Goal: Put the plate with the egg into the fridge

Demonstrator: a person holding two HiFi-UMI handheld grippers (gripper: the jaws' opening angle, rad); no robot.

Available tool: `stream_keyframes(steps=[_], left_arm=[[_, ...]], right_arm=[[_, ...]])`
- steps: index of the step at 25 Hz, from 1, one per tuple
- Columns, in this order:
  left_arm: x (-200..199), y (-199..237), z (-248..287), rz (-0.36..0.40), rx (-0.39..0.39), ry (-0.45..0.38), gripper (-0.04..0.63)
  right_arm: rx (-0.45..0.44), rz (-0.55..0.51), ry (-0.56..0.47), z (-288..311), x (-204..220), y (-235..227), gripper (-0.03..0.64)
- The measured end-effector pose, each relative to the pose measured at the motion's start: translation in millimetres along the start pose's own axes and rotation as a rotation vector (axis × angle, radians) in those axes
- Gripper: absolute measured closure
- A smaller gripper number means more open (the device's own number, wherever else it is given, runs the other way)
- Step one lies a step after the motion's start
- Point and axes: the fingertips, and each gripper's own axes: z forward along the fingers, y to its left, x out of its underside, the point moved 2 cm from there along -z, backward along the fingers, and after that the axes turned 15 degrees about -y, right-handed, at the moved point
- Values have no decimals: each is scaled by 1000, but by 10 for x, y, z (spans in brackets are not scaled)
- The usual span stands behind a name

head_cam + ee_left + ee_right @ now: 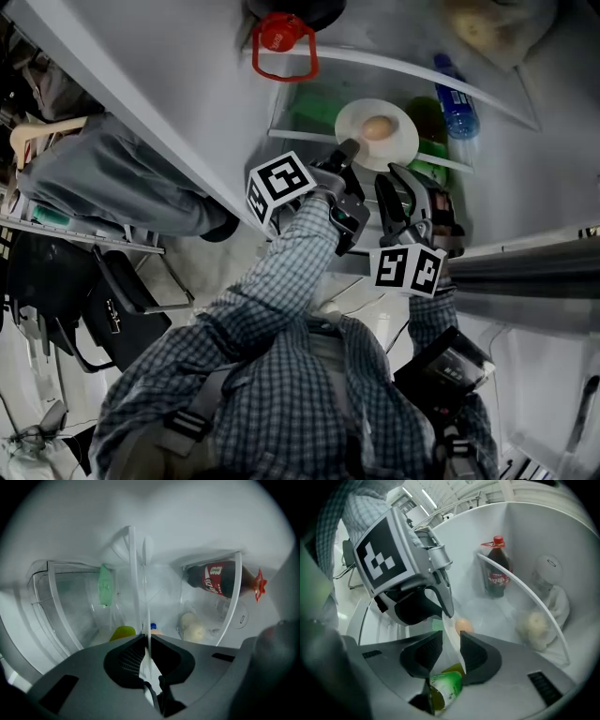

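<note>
The left gripper's (pixel 146 637) jaws are pressed together on the thin white rim of the plate (pixel 146 597), so it holds the plate tight. The right gripper's (pixel 451 637) jaws stand apart. The plate's rim (pixel 452 644) runs between them, but there is a gap on each side and the pads do not squeeze it. The egg (pixel 463 625) sits on the plate just past the right gripper's jaws. Under those jaws, at the bottom of the right gripper view, lies a green bottle (pixel 446 686). In the head view the plate (pixel 403 141) is in the upper middle of the frame, inside the open fridge, with the egg (pixel 378 127) in its middle. The left gripper (pixel 349 150) meets the plate at its lower left edge and the right gripper (pixel 398 183) is just below it. I cannot tell if the plate rests on a shelf. A blue-capped bottle (pixel 457 103) stands to the right of the plate. At the upper right of the right gripper view, a dark bottle with a red cap (pixel 497 573) stands behind a clear rail. Near it, some pale round lumps (pixel 536 625) sit in a clear bag. Checked sleeves (pixel 291 262) reach up from the bottom of the head view.
</note>
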Motion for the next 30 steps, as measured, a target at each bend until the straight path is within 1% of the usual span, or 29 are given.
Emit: stream_keyframes(steps=[5, 11, 12, 13, 16, 21, 24, 30], left_arm=[[1, 0, -1, -2, -1, 1, 578], [4, 1, 0, -7, -2, 1, 577], [4, 1, -1, -7, -2, 1, 577], [3, 0, 0, -7, -1, 1, 577], [2, -6, 3, -11, 0, -1, 577], [4, -14, 6, -17, 13, 1, 575], [25, -48, 12, -32, 41, 17, 566], [48, -120, 2, -30, 89, 33, 555]], right_arm=[[-42, -125, 22, 95, 10, 104, 518], [-24, -247, 56, 140, 71, 97, 519], [-13, -256, 57, 142, 70, 83, 526], [-4, -267, 60, 145, 68, 67, 571], [-2, -312, 76, 156, 68, 46, 592], [-2, -346, 96, 164, 73, 42, 597], [0, -341, 110, 151, 80, 13, 600], [7, -331, 118, 132, 78, -39, 603]])
